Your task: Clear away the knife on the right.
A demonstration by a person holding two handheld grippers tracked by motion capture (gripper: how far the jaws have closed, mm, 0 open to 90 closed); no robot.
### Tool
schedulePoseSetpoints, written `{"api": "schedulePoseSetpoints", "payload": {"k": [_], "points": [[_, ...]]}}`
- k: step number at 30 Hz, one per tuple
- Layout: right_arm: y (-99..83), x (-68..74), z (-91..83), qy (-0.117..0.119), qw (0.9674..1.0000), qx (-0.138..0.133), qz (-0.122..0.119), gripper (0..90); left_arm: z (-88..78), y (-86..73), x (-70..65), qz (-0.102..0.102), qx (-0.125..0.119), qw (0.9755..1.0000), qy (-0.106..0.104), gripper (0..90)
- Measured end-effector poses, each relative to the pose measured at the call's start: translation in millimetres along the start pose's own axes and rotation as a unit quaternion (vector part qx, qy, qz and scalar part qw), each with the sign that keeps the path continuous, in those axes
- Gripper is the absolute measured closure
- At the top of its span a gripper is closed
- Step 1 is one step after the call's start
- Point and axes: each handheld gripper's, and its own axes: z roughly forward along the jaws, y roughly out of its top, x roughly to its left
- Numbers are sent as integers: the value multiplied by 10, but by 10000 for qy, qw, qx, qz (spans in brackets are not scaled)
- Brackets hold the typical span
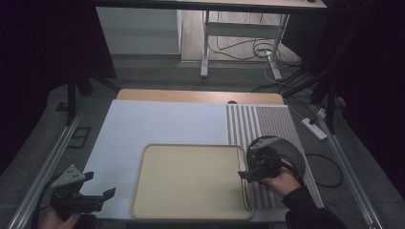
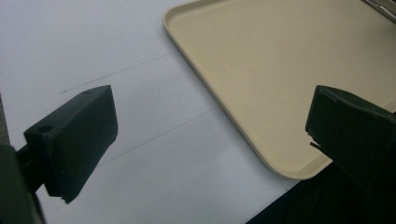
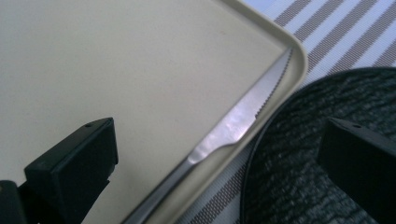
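Knife along tray edge, right tool spread above, left tool wide.

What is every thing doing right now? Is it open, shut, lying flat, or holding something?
left gripper: open, holding nothing, over the white table near the tray's corner.
right gripper: open, holding nothing, over the tray's edge.
knife: lying flat in the tray, along its rim.
tray: flat on the table, bare but for the knife.
dark plate: lying on the striped mat, beside the tray.
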Motion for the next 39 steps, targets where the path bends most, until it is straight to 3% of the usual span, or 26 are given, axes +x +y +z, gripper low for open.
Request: {"api": "schedulePoseSetpoints", "payload": {"k": [19,31,39], "points": [[-355,-52,-334,-322,9980,-396,377,0,-2,-1,1,-15,-10,10000,-4,29],[-572,-71,-479,-392,9960,-493,628,0,-3,-1,3,-21,-15,10000,-5,28],[-625,-70,-561,-426,9946,-614,720,0,-4,-1,3,-25,-17,10000,-6,28]]}}
